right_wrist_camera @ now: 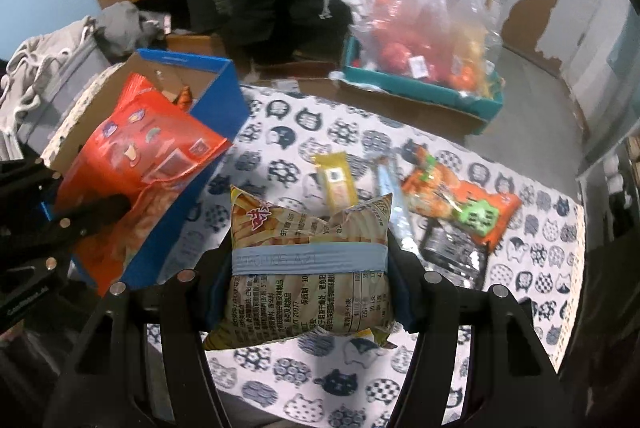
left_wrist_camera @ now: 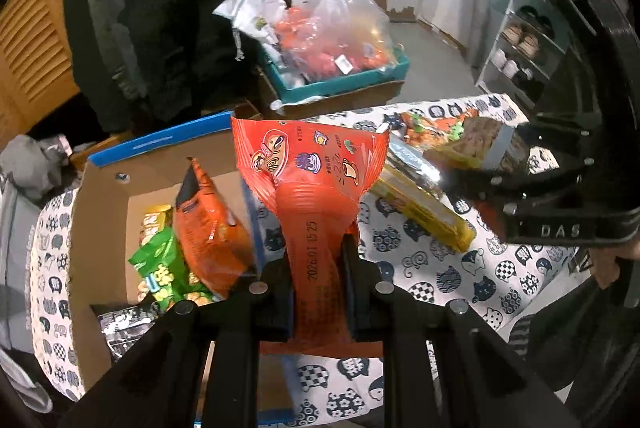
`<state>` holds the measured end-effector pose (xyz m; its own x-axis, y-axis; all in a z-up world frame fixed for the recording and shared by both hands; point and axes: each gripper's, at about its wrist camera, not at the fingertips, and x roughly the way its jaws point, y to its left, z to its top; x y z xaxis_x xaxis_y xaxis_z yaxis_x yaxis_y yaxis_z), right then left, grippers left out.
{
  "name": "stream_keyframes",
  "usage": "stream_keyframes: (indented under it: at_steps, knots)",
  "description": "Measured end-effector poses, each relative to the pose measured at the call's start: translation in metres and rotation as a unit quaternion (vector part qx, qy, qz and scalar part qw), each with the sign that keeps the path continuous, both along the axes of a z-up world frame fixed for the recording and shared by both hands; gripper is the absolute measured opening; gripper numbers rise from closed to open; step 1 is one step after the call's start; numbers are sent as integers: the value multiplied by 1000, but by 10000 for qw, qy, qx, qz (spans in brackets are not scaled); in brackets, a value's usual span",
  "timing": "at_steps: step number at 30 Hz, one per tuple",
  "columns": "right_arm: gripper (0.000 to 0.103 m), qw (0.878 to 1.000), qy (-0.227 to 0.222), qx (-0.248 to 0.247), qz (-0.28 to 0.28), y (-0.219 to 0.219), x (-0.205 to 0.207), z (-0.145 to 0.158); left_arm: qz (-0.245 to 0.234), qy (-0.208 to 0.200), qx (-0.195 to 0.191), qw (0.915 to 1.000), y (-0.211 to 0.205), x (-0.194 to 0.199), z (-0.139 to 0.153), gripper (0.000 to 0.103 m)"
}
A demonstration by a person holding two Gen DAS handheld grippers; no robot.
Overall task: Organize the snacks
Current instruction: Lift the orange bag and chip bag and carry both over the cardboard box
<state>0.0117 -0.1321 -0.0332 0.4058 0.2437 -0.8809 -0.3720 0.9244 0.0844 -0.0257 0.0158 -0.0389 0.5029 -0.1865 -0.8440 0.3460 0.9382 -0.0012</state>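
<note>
Beside the cardboard box [right_wrist_camera: 224, 95], left fingers [left_wrist_camera: 318, 284] pinch the red packet [left_wrist_camera: 310, 163], right fingers [right_wrist_camera: 310, 268] the fries bag [right_wrist_camera: 308, 268].

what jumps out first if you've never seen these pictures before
An orange-red snack bag pinched in the left hand-held gripper, right beside the open cardboard box that already holds snacks. Then a yellow fries bag clamped in the right hand-held gripper, above the cat-print tablecloth where more packets lie.

Glossy crinkled plastic red snack bag [left_wrist_camera: 308, 163], matt brown cardboard box [left_wrist_camera: 104, 211], printed cloth over the bench [right_wrist_camera: 320, 119].
</note>
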Motion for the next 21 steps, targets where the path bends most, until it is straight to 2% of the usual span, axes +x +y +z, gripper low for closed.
stream_keyframes:
  at_steps: [7, 21]
  knots:
    - [63, 9995, 62, -64, 309, 43, 4, -4, 310, -131, -13, 9994, 36, 4, 5, 18]
    - [63, 9966, 117, -5, 818, 126, 24, -6, 1150, -98, -17, 9933, 120, 21, -4, 18]
